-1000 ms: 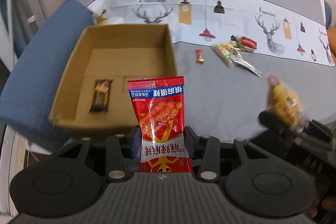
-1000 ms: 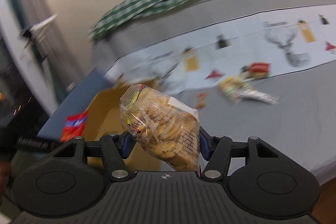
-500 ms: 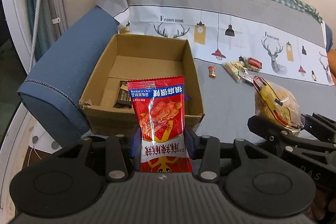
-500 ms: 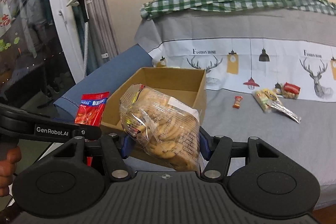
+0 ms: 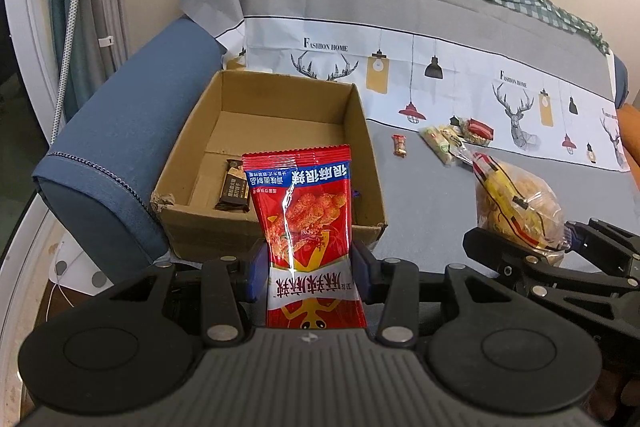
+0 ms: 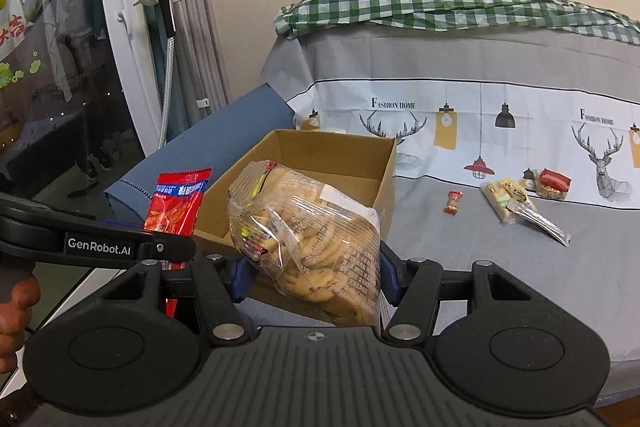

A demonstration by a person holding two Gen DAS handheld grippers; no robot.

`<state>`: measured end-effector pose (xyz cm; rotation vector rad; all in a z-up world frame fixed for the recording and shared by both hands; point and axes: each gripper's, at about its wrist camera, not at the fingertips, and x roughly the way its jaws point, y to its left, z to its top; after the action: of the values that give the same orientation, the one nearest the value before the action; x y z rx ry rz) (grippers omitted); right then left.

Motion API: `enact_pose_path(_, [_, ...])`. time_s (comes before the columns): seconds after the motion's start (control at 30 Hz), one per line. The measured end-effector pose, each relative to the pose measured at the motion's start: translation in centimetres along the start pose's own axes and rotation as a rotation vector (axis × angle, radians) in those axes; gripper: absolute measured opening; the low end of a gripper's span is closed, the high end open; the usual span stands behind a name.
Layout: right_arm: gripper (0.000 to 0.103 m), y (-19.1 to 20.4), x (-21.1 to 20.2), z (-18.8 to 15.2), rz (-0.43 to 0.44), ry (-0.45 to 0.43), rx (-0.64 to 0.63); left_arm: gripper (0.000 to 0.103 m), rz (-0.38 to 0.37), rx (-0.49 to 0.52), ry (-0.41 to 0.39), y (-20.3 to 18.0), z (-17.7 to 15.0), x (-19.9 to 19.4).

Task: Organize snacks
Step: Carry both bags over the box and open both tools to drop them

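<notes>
My left gripper (image 5: 308, 269) is shut on a red snack packet (image 5: 306, 219), held upright in front of the near wall of an open cardboard box (image 5: 276, 227). A dark chocolate bar (image 5: 233, 190) lies on the box floor. My right gripper (image 6: 312, 277) is shut on a clear bag of biscuits (image 6: 312, 239), held to the right of the box's near corner (image 6: 384, 187). In the left wrist view the biscuit bag (image 5: 516, 207) shows at the right; in the right wrist view the red packet (image 6: 178, 201) shows at the left.
Several small snacks (image 5: 452, 141) and one red candy (image 5: 399, 145) lie on the grey sofa seat (image 5: 420, 195) right of the box. A blue armrest (image 5: 112, 147) is left of the box. A person's hand (image 6: 16, 311) holds the left gripper's handle.
Both grippers pulled back from the box with their packets still gripped, then held still. The box and sofa now show farther away and sharp.
</notes>
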<state>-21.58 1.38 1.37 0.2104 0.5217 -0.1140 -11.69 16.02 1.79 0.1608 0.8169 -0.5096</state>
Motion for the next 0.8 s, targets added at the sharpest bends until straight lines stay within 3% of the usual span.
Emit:
enact_pose_path(0.5, [0.061,-0.3,2.7,0.1,0.006,0.066,-0.011,0.048,0.008,-0.019,0.053,1.3,1.2,3.0])
enact_pose_path(0.8, [0.061,-0.4,6.2,1.4,0.003,0.103,-0.022,0.048,0.021,-0.033,0.051,3.8,4.9,5.2])
